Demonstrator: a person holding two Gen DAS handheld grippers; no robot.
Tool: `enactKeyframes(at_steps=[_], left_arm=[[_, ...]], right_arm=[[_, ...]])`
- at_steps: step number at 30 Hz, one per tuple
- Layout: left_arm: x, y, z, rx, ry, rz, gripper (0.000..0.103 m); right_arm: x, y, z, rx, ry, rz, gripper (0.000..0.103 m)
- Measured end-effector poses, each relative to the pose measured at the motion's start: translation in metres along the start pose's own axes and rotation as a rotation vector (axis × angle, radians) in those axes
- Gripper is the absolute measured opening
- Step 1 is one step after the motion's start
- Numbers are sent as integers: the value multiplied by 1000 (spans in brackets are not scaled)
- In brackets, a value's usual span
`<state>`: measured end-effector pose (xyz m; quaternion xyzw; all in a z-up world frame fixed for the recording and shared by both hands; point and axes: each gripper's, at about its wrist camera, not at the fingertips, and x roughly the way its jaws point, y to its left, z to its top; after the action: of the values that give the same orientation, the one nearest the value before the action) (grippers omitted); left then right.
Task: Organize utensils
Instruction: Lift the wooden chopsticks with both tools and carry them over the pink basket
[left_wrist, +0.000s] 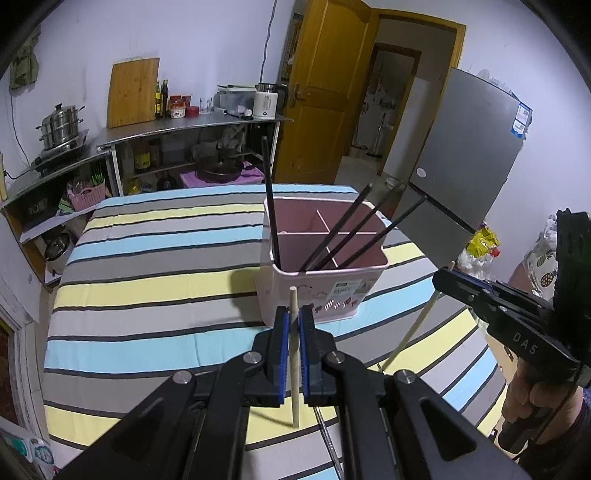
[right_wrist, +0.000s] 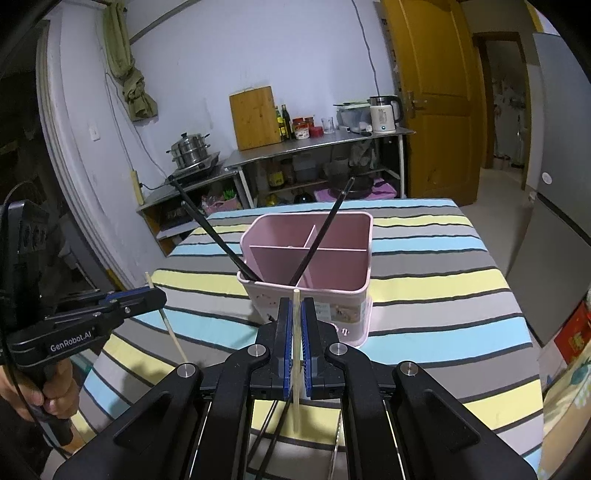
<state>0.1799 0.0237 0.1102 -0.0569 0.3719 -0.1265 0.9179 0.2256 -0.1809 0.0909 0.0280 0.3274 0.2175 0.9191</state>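
A pink divided utensil holder (left_wrist: 321, 291) stands on the striped table; it also shows in the right wrist view (right_wrist: 314, 295). Several black chopsticks (left_wrist: 347, 232) lean in its front compartment, as the right wrist view also shows (right_wrist: 317, 240). My left gripper (left_wrist: 292, 314) is shut on a pale wooden chopstick (left_wrist: 293, 354), held upright just in front of the holder. My right gripper (right_wrist: 295, 306) is shut on another wooden chopstick (right_wrist: 295, 369), also upright before the holder. Each gripper shows in the other's view: the right one (left_wrist: 448, 275), the left one (right_wrist: 153, 291).
The table carries a striped cloth (left_wrist: 147, 266). Black chopsticks (right_wrist: 269, 428) and a metal utensil (left_wrist: 328, 439) lie on it under the grippers. A steel kitchen shelf (left_wrist: 192, 125) with pots stands behind, a grey fridge (left_wrist: 465, 155) to the right.
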Motion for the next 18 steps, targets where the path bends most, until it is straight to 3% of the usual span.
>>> enactKeyframes(at_steps=[18], left_arm=[[-23, 3, 0, -19, -28, -7, 6]], right_arm=[[-23, 2, 4, -10, -47, 9, 5]])
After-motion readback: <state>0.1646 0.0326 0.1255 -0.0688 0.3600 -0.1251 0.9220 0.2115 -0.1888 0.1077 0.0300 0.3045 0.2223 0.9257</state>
